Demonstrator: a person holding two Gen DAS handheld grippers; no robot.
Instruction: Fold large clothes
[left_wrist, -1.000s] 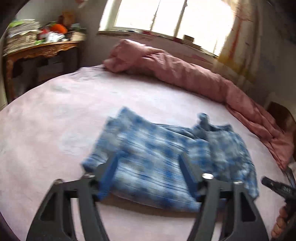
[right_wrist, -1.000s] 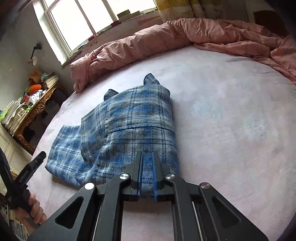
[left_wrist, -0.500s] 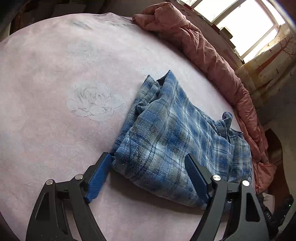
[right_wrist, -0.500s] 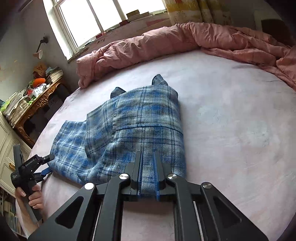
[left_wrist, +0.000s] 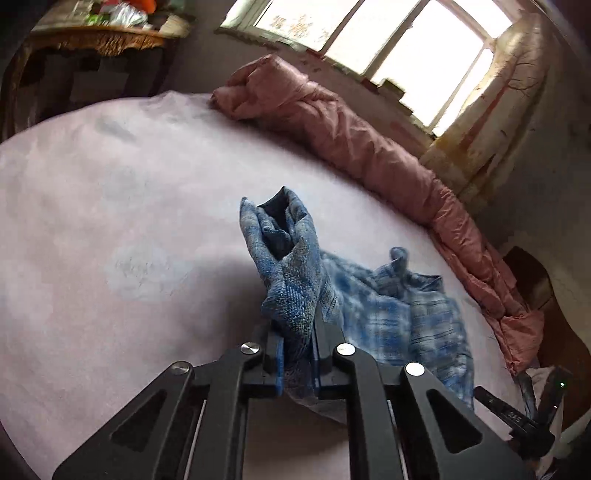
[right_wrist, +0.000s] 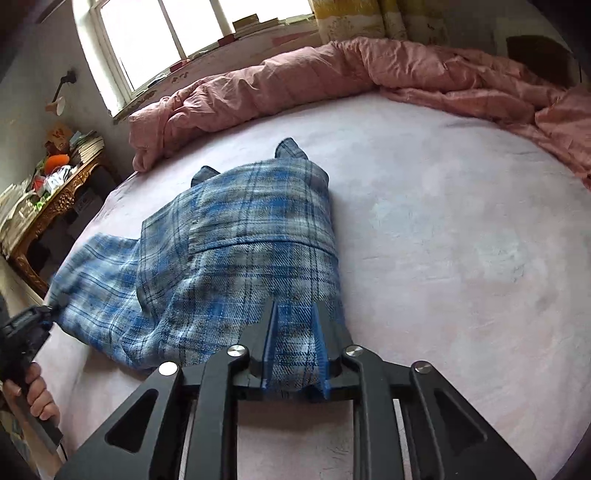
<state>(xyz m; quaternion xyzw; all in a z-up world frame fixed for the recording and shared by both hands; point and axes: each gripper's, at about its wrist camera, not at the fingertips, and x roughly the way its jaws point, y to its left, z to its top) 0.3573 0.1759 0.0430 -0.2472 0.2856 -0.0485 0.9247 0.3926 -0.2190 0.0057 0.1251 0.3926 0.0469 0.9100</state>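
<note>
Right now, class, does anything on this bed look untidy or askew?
Yes. The blue plaid shirt lies only partly folded, with one end bunched up in the left tool. The pink quilt is heaped in a crumpled ridge along the bed's far edge.

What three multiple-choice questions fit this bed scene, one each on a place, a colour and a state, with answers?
1. Where does the pink quilt lie? A. on the floor B. bunched along the far edge of the bed, below the window C. on the wooden table
2. What colour is the shirt? A. blue plaid B. plain red C. green stripes
3. How are the left tongs? A. wide open, empty B. out of view C. shut on the shirt
Answers: B, the quilt follows that edge; A, blue checks show in both views; C, the tongs have just been closing and now pinch bunched shirt cloth.
</note>
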